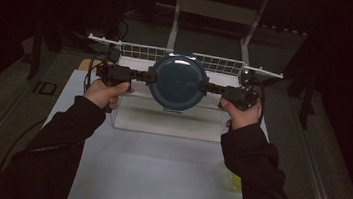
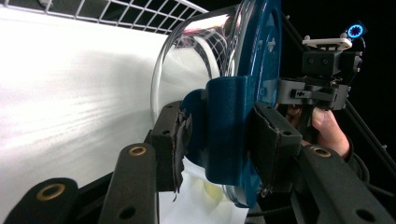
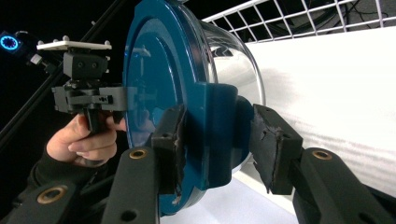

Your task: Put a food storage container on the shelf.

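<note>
Black sleeves reach in from six o'clock of the high view, one hand on each claw. Beyond them the white tabletop (image 1: 156,172) spreads wide, with a white wire rack (image 1: 189,58) standing along its twelve o'clock edge and a clear box (image 1: 162,120) open on top near the middle; what lies inside the box I cannot tell. A yellowish thing (image 1: 235,180) peeks out at the tabletop's four o'clock edge, half hidden by the right sleeve.

Held up above the clear box is a round glass container (image 1: 177,82) with a dark blue lid (image 3: 154,79), its lid turned up towards the high camera. Through the glass wall in the left claw view nothing shows inside it. No writing can be read on lid or glass.

At nine o'clock of the container the left claw (image 2: 219,144) is clamped on a blue lid latch (image 2: 224,126), pads pressing both faces. At three o'clock the right claw (image 3: 217,135) grips the opposite latch (image 3: 215,126), its near pad against the lid and the far pad close behind the latch
</note>
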`<state>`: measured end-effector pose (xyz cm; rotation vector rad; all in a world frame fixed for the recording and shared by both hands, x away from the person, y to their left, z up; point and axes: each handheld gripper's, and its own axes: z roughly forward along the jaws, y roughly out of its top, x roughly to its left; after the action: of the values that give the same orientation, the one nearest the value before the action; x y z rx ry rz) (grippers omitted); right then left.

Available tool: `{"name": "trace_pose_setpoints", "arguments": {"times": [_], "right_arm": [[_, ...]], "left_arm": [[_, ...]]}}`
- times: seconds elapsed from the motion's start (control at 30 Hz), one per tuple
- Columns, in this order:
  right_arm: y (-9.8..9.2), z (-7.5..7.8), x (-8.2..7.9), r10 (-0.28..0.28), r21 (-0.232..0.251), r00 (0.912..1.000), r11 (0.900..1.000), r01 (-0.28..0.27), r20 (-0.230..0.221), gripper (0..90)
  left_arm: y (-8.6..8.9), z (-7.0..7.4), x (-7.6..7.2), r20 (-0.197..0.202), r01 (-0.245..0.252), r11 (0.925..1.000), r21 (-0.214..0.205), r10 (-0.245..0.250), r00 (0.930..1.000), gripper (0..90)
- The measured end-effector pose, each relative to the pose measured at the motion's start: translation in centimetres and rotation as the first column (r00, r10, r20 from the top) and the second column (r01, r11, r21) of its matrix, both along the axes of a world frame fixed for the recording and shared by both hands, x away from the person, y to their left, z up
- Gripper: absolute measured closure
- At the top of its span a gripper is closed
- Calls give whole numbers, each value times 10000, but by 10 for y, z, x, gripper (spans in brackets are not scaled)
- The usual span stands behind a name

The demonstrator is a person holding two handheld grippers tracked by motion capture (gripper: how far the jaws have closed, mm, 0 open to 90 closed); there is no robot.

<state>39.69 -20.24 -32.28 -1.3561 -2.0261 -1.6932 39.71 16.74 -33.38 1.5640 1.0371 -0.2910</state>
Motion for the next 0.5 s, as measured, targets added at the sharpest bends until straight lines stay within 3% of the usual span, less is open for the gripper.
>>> {"name": "trace_pose_setpoints", "arguments": {"times": [0.3, 0.5], "right_arm": [[2, 5, 10, -143, -87, 9996, 9999, 141, -239, 564], [0, 3, 23, -209, 181, 9957, 9996, 226, -905, 562]], "left_arm": [[1, -5, 11, -498, -316, 9988, -368, 297, 9983, 557], [0, -8, 20, -943, -462, 9965, -689, 396, 9948, 552]]}}
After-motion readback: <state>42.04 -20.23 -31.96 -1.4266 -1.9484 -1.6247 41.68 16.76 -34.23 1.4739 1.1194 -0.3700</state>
